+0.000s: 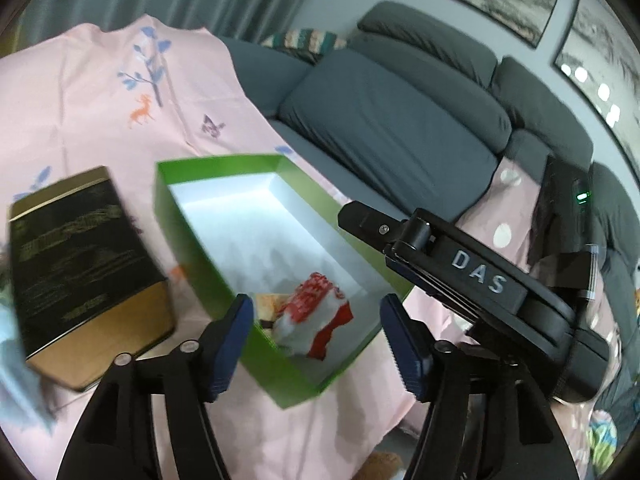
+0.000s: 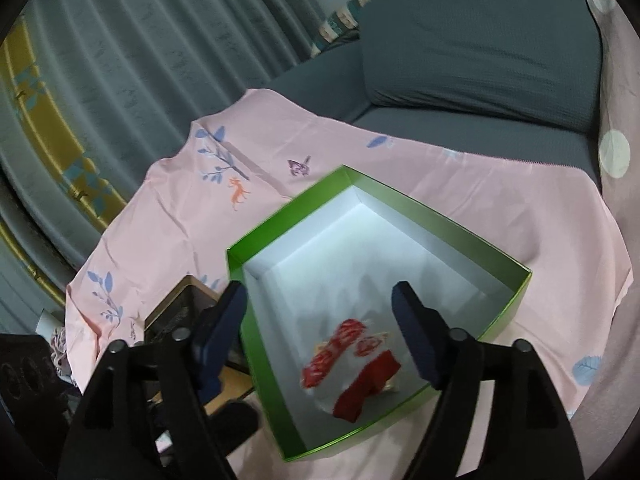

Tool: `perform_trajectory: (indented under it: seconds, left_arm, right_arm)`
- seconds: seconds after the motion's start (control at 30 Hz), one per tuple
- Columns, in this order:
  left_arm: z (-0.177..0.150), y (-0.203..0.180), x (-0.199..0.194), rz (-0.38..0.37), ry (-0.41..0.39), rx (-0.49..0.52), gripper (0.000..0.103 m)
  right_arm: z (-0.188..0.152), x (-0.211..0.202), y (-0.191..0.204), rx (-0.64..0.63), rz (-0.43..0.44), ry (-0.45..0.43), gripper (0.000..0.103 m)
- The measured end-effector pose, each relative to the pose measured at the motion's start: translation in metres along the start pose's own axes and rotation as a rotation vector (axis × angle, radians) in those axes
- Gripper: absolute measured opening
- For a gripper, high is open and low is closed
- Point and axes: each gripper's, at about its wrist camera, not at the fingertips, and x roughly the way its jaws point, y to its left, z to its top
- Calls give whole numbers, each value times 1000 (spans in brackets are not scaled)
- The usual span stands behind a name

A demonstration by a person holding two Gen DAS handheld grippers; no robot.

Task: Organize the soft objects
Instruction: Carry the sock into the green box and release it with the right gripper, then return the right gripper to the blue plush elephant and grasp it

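Both grippers, left gripper (image 1: 316, 340) & right gripper (image 2: 320, 334), released; red-white sock (image 2: 347, 364) lies just ahead betw jaws in green box (image 2: 400, 196).

Red-and-white sock in my green box

A crumpled red-and-white patterned sock (image 1: 316, 320) (image 2: 352, 364) lies loose on the white floor of the green box (image 1: 192, 216) (image 2: 400, 200), bunched into the box's near corner, its red cuff folded out beside the white toe part.
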Motion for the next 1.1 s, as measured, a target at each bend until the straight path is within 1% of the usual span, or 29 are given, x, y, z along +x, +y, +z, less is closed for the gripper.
perform_trajectory:
  seconds: [0.03,0.07,0.17,0.23,0.27,0.33,0.37,0.43,0.47,0.53,0.6,0.73,0.83,0.9,0.93,0.97,1.0,1.07,1.1]
  left_arm:
    - [-1,3,-9,5,-15,-5,77]
    - [-4,6,-23,18,-36,-12,78]
    - [-10,18,-54,53,-74,-48,79]
    - [-18,29,-78,108,-109,-68,80]
    - [-24,37,-93,159,-133,-84,80]
    - [-34,52,-113,242,-157,-115,80]
    - [-42,63,-128,302,-175,-140,80]
    - [-53,78,-146,383,-194,-174,80]
    - [-62,90,-158,446,-201,-196,80]
    - [-78,111,-178,544,-208,-244,80]
    - [-94,134,-196,603,-230,-292,80]
    - [-131,183,-221,645,-264,-457,80]
    - [-153,209,-233,655,-276,-555,80]
    - [-159,220,-238,658,-262,-591,80]
    - [-161,224,-240,674,-258,-601,80]
    - [-163,225,-243,687,-262,-602,80]
    - [-164,226,-245,693,-270,-605,80]
    - [-168,225,-249,671,-280,-621,80]
    - [-170,226,-250,656,-279,-626,80]
  right_arm:
    - [-1,-2,4,-10,4,-2,83]
    - [-2,-4,8,-21,10,-4,86]
    - [-4,-6,21,-51,34,0,92]
    - [-6,-8,31,-65,65,5,95]
    - [-7,-8,35,-74,80,7,98]
    - [-10,-10,46,-104,118,11,102]
    - [-12,-12,51,-114,128,11,102]
    - [-15,-13,62,-130,158,16,102]
    - [-17,-13,68,-138,175,22,102]
    - [-22,-13,82,-164,220,49,102]
    - [-29,-11,96,-188,265,81,102]
    - [-48,-3,130,-244,343,149,102]
    - [-71,7,158,-288,390,225,102]
    - [-90,18,177,-309,409,286,100]
    - [-97,21,182,-315,406,303,95]
    - [-107,28,191,-328,395,326,88]
    - [-116,34,197,-342,378,341,85]
    - [-130,45,208,-366,351,368,68]
    - [-135,51,212,-379,341,378,65]
